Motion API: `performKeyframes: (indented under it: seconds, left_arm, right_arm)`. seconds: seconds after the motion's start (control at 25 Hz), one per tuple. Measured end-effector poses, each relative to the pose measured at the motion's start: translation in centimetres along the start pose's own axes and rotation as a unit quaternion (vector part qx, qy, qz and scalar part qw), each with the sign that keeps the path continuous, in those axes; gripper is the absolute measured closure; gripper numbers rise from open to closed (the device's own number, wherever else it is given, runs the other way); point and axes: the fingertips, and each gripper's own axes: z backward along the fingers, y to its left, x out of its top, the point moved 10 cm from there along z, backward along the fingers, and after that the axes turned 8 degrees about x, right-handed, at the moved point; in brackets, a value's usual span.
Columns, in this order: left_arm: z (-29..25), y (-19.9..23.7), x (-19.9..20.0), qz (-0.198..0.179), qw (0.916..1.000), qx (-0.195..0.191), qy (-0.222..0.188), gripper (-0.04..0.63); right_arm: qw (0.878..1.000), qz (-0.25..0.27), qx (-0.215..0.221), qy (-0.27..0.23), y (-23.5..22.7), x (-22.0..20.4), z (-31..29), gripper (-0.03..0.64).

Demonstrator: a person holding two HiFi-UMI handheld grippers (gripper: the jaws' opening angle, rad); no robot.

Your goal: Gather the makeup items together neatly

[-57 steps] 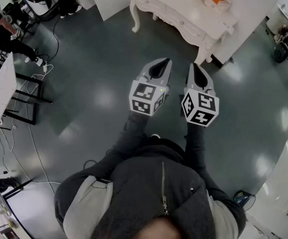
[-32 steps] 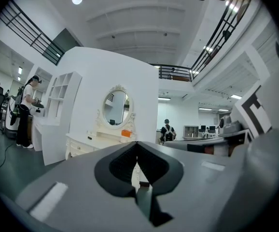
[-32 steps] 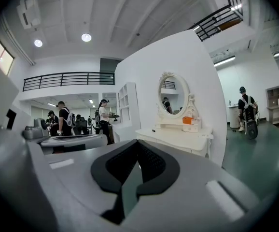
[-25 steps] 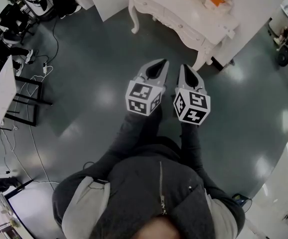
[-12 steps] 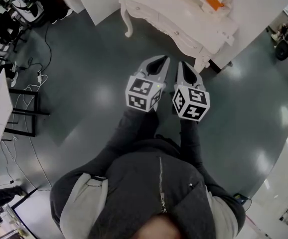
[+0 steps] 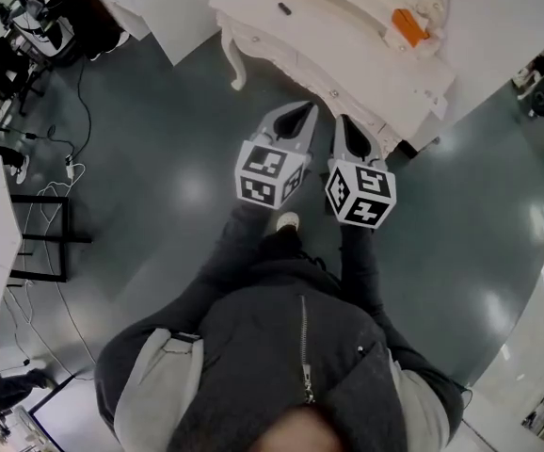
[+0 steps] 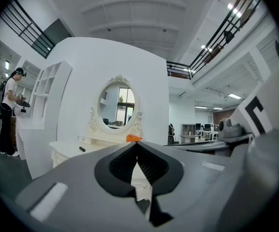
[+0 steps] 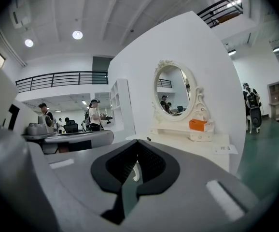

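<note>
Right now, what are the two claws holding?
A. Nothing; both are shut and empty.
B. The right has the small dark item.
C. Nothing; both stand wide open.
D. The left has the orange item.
A: the left claw and the right claw each show their jaws together with nothing between them, while the orange item sits on the dressing table.
</note>
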Motion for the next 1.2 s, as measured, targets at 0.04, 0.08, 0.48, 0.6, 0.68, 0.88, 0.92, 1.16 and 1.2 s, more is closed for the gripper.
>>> performKeyframes:
  seconds: [0.04,0.08,0.48,0.6,0.68,0.88,0.92,1.16,1.2]
  left_arm:
    - [-0.8,0.5,0.1,0.002,1.0000,0.000,-0.001,0.586]
    - [-1.5,1.0,0.2,0.004,1.0000,0.000,-0.001,0.586]
    - [-6.4,4.9,-1.7,0.031,0.9994,-0.003,0.015,0.586]
    - [-7.3,6.2,-1.8,0.038,0.9991,-0.001,0.017,0.586]
    - [-8.0,7.1,-1.9,0.042,0.9989,0.000,0.020,0.586]
    - [-10.2,8.6,-1.8,0.044,0.9988,-0.002,0.019,0.586]
    - [-10.5,8.9,-1.7,0.045,0.9988,-0.002,0.018,0.586]
    - [-11.5,10.0,-1.8,0.050,0.9986,0.003,0.017,0.586]
    - [-11.5,10.2,-1.9,0.051,0.9985,0.006,0.017,0.586]
  right_arm:
    - [1.000,0.001,0.002,0.001,-0.3,0.3,-0.9,0.614]
    - [1.000,0.002,0.003,0.001,-0.6,0.5,-1.7,0.614]
    - [0.999,-0.007,0.007,0.033,-2.2,-0.6,-8.4,0.614]
    - [0.999,-0.006,0.008,0.042,-2.3,-0.7,-10.0,0.614]
    - [0.999,-0.006,0.006,0.047,-2.4,-0.6,-11.1,0.614]
    - [0.999,-0.006,0.009,0.049,-3.3,-0.2,-13.7,0.614]
    - [0.999,-0.006,0.010,0.049,-3.4,-0.1,-14.1,0.614]
    - [0.998,-0.002,0.019,0.054,-3.6,0.1,-16.2,0.614]
    - [0.998,-0.001,0.021,0.057,-3.5,0.1,-16.4,0.614]
